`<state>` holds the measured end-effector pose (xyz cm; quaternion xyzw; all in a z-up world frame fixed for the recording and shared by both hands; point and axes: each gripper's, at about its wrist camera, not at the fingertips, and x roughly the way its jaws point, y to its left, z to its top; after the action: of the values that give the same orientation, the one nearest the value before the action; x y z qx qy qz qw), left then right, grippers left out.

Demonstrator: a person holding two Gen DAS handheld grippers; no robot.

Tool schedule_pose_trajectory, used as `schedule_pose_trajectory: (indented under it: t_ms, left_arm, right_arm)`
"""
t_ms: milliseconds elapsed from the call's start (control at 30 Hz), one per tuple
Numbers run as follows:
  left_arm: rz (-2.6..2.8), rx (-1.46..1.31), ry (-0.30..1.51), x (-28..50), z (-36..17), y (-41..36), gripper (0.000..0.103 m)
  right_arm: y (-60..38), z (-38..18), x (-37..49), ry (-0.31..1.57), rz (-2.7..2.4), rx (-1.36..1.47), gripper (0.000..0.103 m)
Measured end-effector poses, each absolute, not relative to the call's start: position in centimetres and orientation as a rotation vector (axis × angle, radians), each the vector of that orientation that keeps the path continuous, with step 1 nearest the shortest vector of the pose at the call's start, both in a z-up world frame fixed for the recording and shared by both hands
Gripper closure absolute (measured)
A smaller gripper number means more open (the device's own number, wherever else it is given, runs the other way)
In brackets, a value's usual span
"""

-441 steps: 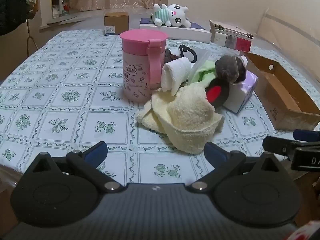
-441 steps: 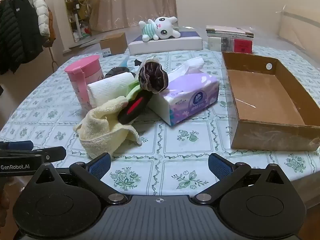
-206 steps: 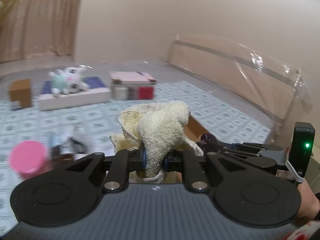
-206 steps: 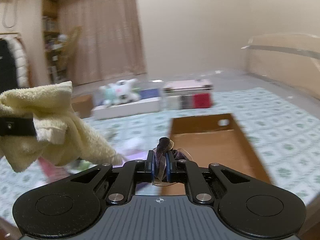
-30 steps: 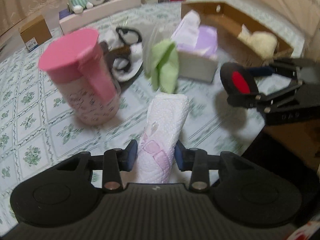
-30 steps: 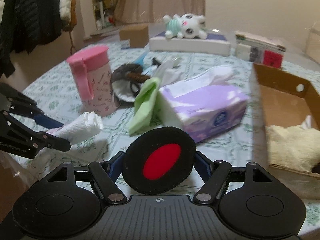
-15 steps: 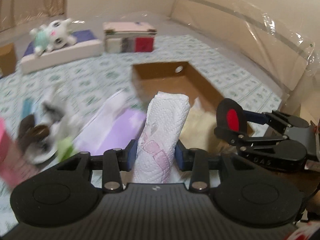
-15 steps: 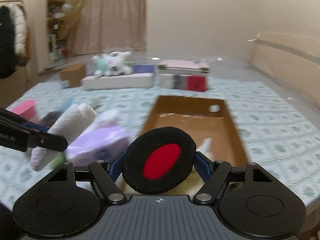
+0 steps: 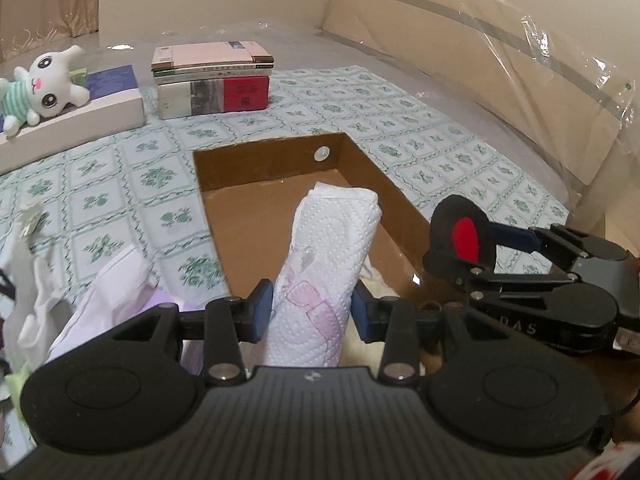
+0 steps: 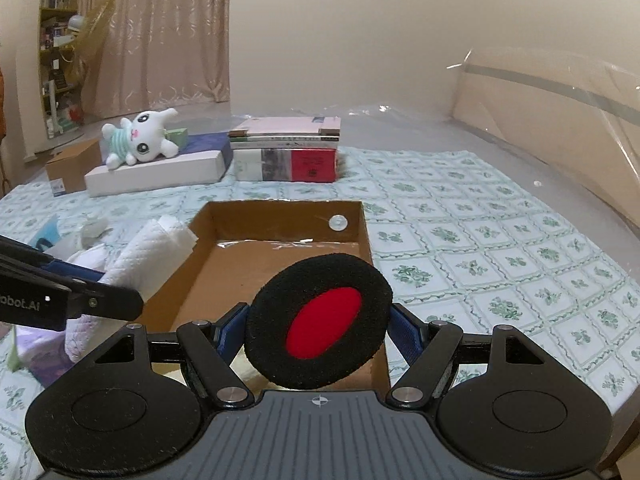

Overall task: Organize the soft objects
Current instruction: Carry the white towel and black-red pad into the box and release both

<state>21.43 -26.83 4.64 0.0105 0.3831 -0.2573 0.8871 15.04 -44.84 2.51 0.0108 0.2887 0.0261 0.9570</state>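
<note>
Box [image 9: 256,232] sits open on the table [image 9: 420,128], right of the clutter; both grippers hang over its near end.

Left to right:
- Tissue pack [image 9: 120,284] outside the box, beside its left wall. Not yet sorted.
- Left gripper [image 9: 308,310]: jaws have just been easing apart, roll [image 9: 332,256] between them. Pads seem to touch its sides; grip judged light. Roll stands upright over the box floor.
- Towel [image 9: 376,286] already in the box, near end, mostly hidden.
- Right gripper [image 10: 318,332]: jaws wide, clamped on the pad [image 10: 318,320], black with red centre, over the near end.

Progress: one item in, two about to go in, the pack and more to the left remain.

Room: far half of the box floor is bare. Walls low. The grippers are near each other, so release needs care.
</note>
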Motion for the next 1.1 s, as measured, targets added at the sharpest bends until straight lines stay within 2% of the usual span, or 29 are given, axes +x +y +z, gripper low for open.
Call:
schedule_pose_trajectory:
  t_ms: [100,233,667,733,767,800,1100]
  left_arm:
    - [-0.541,0.022,0.788,22.0,4.1,-27.4,0.049]
    - [-0.526,0.033,0.771,22.1,3.9,-27.1,0.044]
    - [-0.459,0.030,0.735,19.7,4.5,-23.8,0.043]
    - [-0.448,0.039,0.728,19.3,4.6,-23.6,0.043]
    - [-0.445,0.039,0.730,19.1,4.6,-23.4,0.043]
    - [-0.442,0.036,0.732,19.1,4.7,-23.3,0.043]
    - [-0.405,0.014,0.736,17.7,4.8,-21.2,0.043]
  right_arm:
    - [-45.1,2.1,15.5,0.593,0.053,0.023,0.029]
    - [-45.2,1.6,15.8,0.604,0.057,0.035,0.029]
    - [-44.8,1.9,16.5,0.580,0.104,0.080,0.029]
    - [-44.9,2.1,16.5,0.561,0.113,0.122,0.023]
    - [-45.1,2.2,16.5,0.553,0.111,0.143,0.014]
    - [-45.1,2.4,16.4,0.546,0.105,0.152,0.012]
    - [-44.8,3.3,13.6,0.526,0.078,0.183,0.011]
